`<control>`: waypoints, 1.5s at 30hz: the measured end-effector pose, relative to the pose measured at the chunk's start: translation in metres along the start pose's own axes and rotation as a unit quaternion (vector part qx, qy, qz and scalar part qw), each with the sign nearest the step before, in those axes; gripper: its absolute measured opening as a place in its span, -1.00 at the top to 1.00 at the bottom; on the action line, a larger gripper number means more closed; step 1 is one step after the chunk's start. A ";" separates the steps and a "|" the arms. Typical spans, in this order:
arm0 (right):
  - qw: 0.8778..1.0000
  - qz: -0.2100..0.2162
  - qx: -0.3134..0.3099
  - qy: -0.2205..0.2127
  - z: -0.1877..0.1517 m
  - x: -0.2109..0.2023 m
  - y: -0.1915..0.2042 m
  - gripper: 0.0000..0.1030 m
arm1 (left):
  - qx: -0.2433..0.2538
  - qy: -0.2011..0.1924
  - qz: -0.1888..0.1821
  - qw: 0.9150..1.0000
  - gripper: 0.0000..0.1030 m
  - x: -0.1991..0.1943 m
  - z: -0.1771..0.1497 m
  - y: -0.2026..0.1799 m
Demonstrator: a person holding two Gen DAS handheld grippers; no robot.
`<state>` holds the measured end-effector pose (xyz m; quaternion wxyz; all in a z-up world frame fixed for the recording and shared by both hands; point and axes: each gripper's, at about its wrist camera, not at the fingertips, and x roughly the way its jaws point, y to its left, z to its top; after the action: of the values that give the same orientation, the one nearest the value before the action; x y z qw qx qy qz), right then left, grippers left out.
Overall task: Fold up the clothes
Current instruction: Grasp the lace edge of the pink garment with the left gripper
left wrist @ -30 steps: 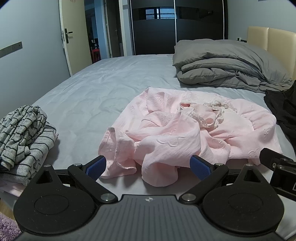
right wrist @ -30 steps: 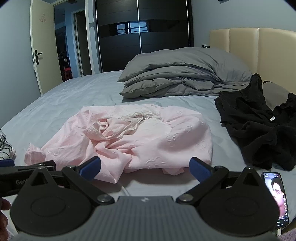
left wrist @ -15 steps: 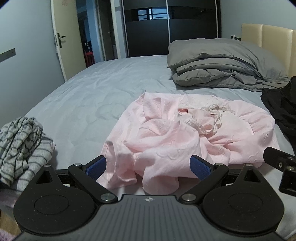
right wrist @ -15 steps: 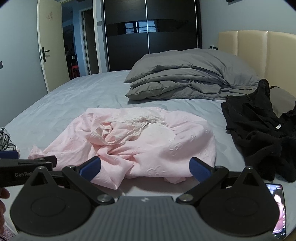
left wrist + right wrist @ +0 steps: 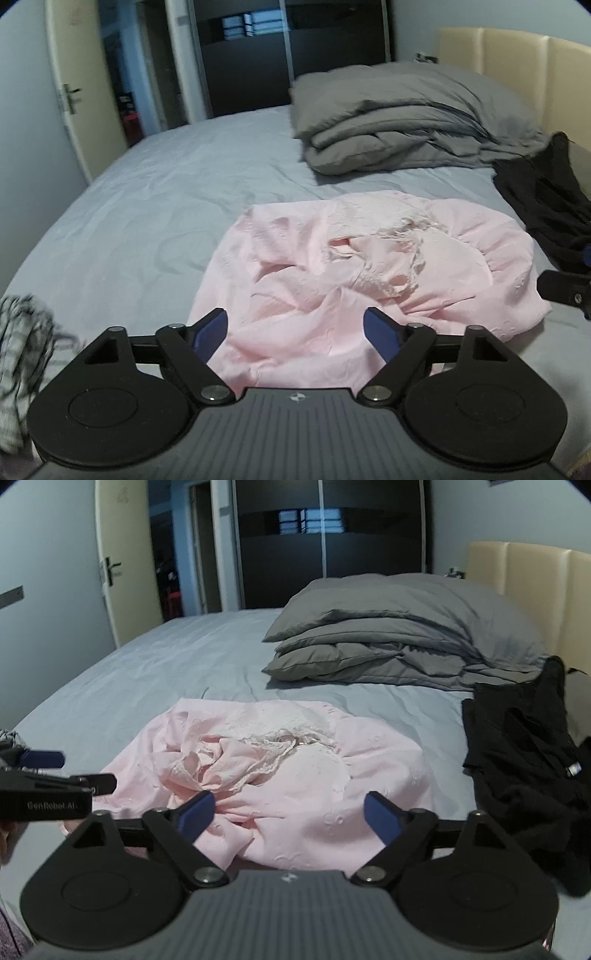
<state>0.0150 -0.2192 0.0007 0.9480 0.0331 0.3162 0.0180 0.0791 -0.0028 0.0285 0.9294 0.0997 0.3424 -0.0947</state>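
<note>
To the far left of the left hand-held gripper (image 5: 295,328), a grey striped garment (image 5: 22,354) lies bunched at the edge of the bed (image 5: 155,206). The left hand-held gripper hovers with its blue-tipped fingers (image 5: 210,328) spread wide and holding nothing, the near edge of a crumpled pink garment (image 5: 351,273) lying just ahead of and between them. The pink garment (lace trim showing in its rumpled middle) spreads across the grey sheet in front of both tools. The right hand-held gripper (image 5: 288,812) is likewise wide open and empty, poised over the pink garment's near edge, with the left tool visible just off to its left. Beyond the pink garment, well ahead of both hand-held grippers, a folded grey duvet (image 5: 399,635) sits near a cream headboard (image 5: 535,587). To the right of the right hand-held gripper, a black garment (image 5: 528,771) lies heaped on the bed, apart from the pink one.
</note>
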 end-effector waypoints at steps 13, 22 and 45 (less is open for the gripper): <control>0.999 0.024 -0.015 0.038 0.024 0.062 -0.026 -0.08 | 0.094 -0.002 -0.086 0.992 -0.32 0.053 0.023 -0.020; 0.998 0.036 -0.004 0.045 0.028 0.089 -0.023 -0.09 | 0.095 0.047 -0.100 0.989 0.42 0.097 0.016 -0.029; 0.996 0.059 -0.021 0.057 0.015 0.076 0.000 -0.09 | -0.034 -0.030 -0.071 0.996 0.93 0.000 0.047 0.054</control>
<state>0.0851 -0.2156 -0.0328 0.9262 0.0310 0.3665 0.0828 0.1213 0.0375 0.0700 0.9330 0.0409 0.3237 -0.1518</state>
